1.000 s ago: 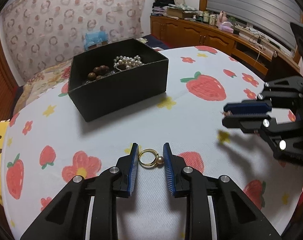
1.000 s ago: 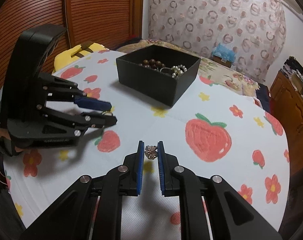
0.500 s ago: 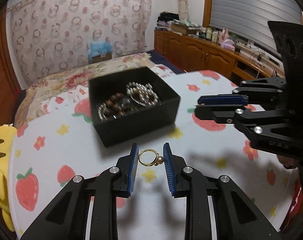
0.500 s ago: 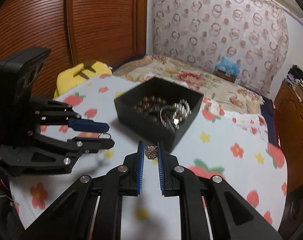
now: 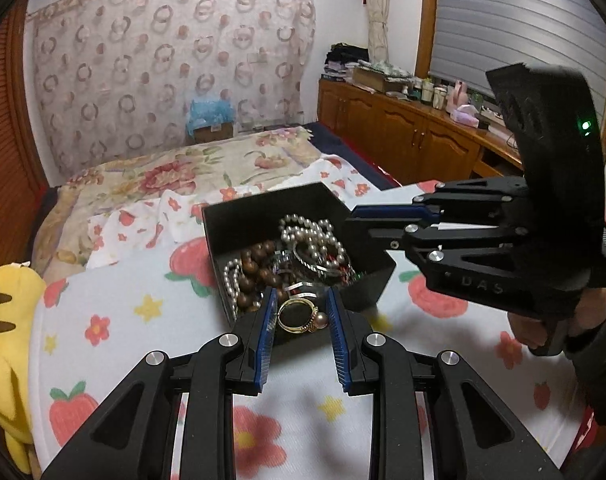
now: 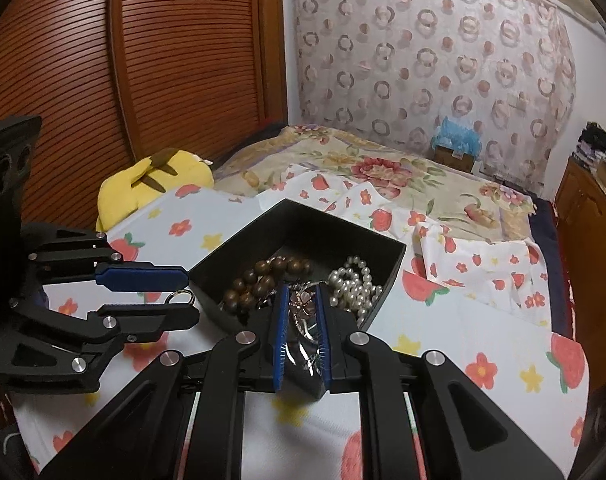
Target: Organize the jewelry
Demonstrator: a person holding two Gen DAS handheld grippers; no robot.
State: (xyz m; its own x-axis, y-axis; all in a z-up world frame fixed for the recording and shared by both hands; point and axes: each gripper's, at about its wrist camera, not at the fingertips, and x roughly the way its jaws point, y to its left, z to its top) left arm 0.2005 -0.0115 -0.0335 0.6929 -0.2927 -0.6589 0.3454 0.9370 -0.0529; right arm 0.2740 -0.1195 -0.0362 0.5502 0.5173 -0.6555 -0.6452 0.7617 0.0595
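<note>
The left hand-held gripper (image 5: 299, 318) grips a gold ring with a pearl (image 5: 301, 316) between its blue pads, just above the near edge of the black box (image 5: 239, 220). The right hand-held gripper (image 6: 301, 320) is closed on a small rose-gold flower piece (image 6: 301, 307) (its exact kind I cannot tell) over the same box. Inside lie a pearl strand (image 6: 357, 284) and brown wooden beads (image 6: 263, 280). The box stands on the strawberry-print tabletop (image 5: 115, 312).
</note>
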